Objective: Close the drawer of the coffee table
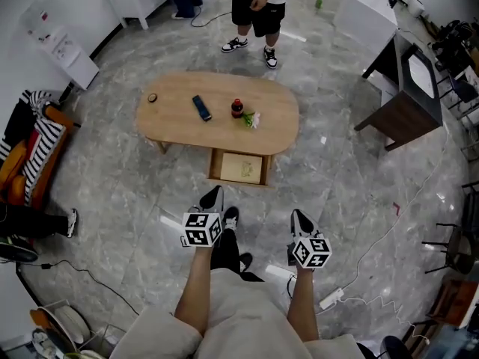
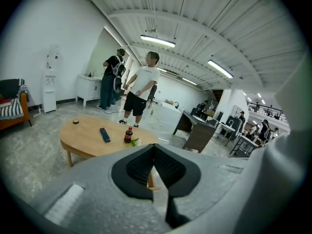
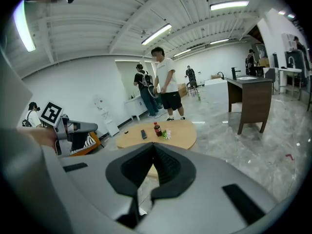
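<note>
The oval wooden coffee table (image 1: 179, 126) stands mid-floor in the head view. Its shallow wooden drawer (image 1: 239, 168) is pulled out on the near side, with a flat paper-like sheet in it. My left gripper (image 1: 215, 194) hovers over the floor a short way in front of the drawer, apart from it. My right gripper (image 1: 299, 216) is farther right and a little nearer to me. In the left gripper view the left gripper (image 2: 154, 147) has its pads together with nothing between them. The right gripper (image 3: 153, 146) is likewise shut and empty, pointing at the table (image 3: 178, 134).
On the tabletop lie a dark remote (image 1: 201, 108), a cola bottle (image 1: 237, 108), a green-and-white scrap (image 1: 250, 119) and a small round thing (image 1: 152, 98). A person (image 1: 258, 10) stands beyond the table. A dark desk (image 1: 408, 96) is right, a sofa (image 1: 30, 159) left, a power strip (image 1: 331, 298) near my feet.
</note>
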`<state>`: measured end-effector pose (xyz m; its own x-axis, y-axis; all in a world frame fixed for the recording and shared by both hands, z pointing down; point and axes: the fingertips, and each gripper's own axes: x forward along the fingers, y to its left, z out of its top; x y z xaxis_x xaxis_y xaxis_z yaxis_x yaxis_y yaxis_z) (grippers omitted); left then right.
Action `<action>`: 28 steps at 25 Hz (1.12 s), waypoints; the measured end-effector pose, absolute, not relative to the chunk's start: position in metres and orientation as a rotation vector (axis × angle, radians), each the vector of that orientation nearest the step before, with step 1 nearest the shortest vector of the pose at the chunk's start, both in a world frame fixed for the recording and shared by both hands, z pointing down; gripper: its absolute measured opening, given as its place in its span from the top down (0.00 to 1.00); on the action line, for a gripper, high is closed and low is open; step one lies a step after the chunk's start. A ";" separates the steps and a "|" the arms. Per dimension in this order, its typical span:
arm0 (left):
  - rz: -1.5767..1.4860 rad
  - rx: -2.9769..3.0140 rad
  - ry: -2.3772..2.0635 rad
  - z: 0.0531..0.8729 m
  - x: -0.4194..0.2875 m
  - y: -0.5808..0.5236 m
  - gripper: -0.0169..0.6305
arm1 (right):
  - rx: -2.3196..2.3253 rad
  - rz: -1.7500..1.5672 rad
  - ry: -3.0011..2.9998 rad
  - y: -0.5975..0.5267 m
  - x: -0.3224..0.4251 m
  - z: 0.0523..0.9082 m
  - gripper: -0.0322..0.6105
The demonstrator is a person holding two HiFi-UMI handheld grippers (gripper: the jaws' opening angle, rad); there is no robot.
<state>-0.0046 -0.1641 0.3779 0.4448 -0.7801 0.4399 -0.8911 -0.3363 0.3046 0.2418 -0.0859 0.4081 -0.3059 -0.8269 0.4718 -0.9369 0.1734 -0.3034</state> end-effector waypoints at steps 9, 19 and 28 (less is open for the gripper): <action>0.461 2.246 -1.496 0.419 -0.039 -0.171 0.96 | 1.412 0.646 -2.257 -0.109 0.208 0.467 0.93; 0.501 2.214 -1.503 0.518 -0.041 -0.189 0.96 | 1.421 0.553 -2.235 -0.123 0.215 0.544 0.93; 0.517 2.231 -1.478 0.620 -0.024 -0.220 0.96 | 1.477 0.542 -2.244 -0.152 0.241 0.647 0.93</action>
